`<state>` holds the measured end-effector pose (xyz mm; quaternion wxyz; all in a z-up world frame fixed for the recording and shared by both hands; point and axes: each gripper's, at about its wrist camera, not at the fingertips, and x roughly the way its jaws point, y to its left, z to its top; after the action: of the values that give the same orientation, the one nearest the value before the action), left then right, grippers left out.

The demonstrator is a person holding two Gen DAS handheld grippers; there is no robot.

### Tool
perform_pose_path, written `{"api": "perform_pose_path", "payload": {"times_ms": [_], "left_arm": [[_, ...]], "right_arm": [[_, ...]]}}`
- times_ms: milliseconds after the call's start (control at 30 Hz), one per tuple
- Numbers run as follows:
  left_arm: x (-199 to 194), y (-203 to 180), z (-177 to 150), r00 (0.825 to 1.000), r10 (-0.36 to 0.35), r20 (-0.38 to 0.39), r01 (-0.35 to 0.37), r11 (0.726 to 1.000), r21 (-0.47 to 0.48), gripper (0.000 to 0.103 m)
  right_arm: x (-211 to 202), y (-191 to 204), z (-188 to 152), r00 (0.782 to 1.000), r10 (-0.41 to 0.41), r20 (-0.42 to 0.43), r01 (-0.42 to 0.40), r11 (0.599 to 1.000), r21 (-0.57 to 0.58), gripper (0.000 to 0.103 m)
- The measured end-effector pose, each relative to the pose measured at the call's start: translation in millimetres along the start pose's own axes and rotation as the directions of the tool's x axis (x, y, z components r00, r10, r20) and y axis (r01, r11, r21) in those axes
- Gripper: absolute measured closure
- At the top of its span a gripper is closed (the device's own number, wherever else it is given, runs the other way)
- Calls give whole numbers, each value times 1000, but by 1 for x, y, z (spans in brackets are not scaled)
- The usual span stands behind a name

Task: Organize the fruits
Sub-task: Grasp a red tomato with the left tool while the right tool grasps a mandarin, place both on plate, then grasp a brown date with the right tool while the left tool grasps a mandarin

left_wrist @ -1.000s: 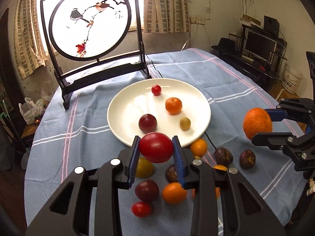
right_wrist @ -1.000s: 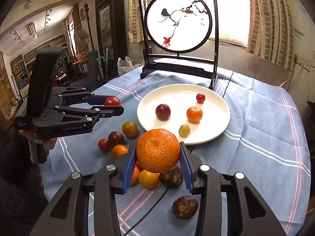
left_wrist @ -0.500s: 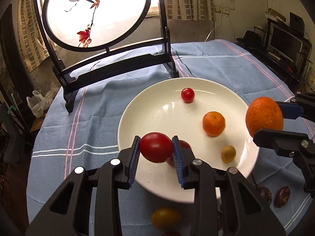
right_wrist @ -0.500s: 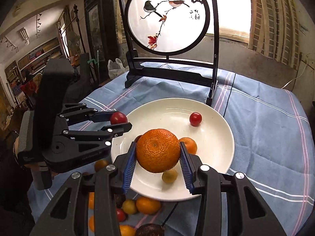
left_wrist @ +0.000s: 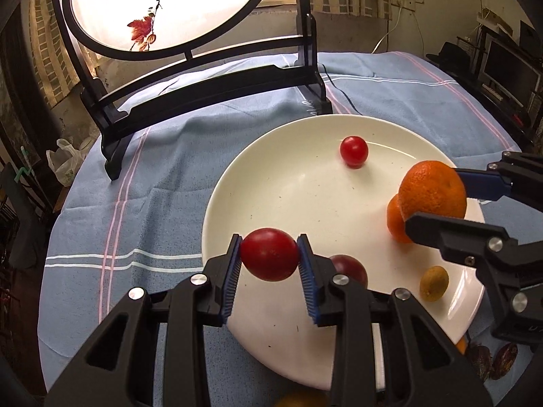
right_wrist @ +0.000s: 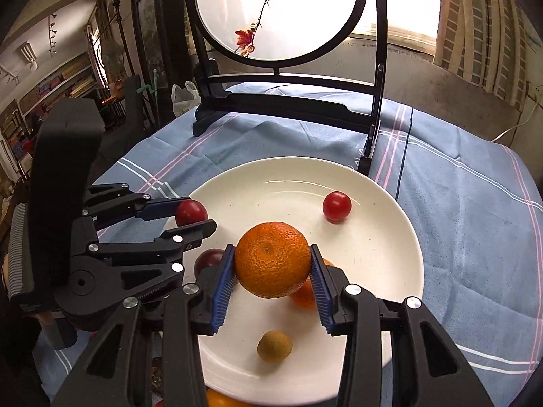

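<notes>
My left gripper point(left_wrist: 269, 254) is shut on a red tomato point(left_wrist: 269, 253) and holds it above the near left rim of the white plate point(left_wrist: 288, 186). My right gripper point(right_wrist: 273, 264) is shut on a large orange point(right_wrist: 273, 259) above the plate point(right_wrist: 383, 257). On the plate lie a small red tomato point(left_wrist: 354, 151), a small orange point(left_wrist: 393, 218) partly hidden behind the large orange point(left_wrist: 432, 190), a dark red plum point(left_wrist: 353, 268) and a small yellow-green fruit point(left_wrist: 433, 283). The left gripper also shows in the right wrist view point(right_wrist: 191, 215).
A black-framed round painted screen point(left_wrist: 190, 10) stands on the blue cloth point(left_wrist: 142, 203) behind the plate. Brown fruits point(left_wrist: 502, 361) and an orange one point(right_wrist: 220, 398) lie on the cloth near the plate's near rim. Furniture surrounds the table.
Both grippers have moved forward with their fruit, from beside the loose fruits to above the plate. The plate and screen now look closer.
</notes>
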<state>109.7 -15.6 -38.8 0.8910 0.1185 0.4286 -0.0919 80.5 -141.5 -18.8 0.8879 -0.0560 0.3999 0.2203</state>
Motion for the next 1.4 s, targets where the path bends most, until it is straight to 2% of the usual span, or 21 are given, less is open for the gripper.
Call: {"api": "perform_pose_path", "payload": {"times_ms": [100,167,233,333,433,700,900,1133,1400], "left_arm": [[3,1,0,1000,12,-5,-12,1000,-4,67],[2,2,1,1000,12,-3,-12,1000,-5,53],[-1,2,1,1000,20,12,-20,1000,-5,44],[-4,1,1,1000,19,19,-19,1000,3,43],[-6,1,0,1000,18,23,-18,1000,4,43],[-27,5,-10,999,18,40,-18,1000,-6,40],[-71,5,-37,996,10,92,-12,1000,27,33],[-126,-14,-93,990,-53,133,36,992,123,28],[-146,-44,-145,985,-140,97,121,977,178,25]], "right_arm": [[5,-3,1,1000,-8,-8,8,1000,7,60],[7,-3,0,1000,-7,-17,7,1000,6,59],[6,-5,1,1000,-8,-9,9,1000,15,58],[-2,-9,2,1000,-9,27,8,1000,26,53],[-11,-10,3,999,-13,49,11,1000,29,53],[-36,-2,-12,999,-7,53,7,1000,-3,52],[-76,11,-47,998,-3,57,6,999,-48,46],[-126,16,-113,1000,-20,24,22,995,-100,40],[-118,18,-180,991,-84,-100,71,988,-135,39]]}}
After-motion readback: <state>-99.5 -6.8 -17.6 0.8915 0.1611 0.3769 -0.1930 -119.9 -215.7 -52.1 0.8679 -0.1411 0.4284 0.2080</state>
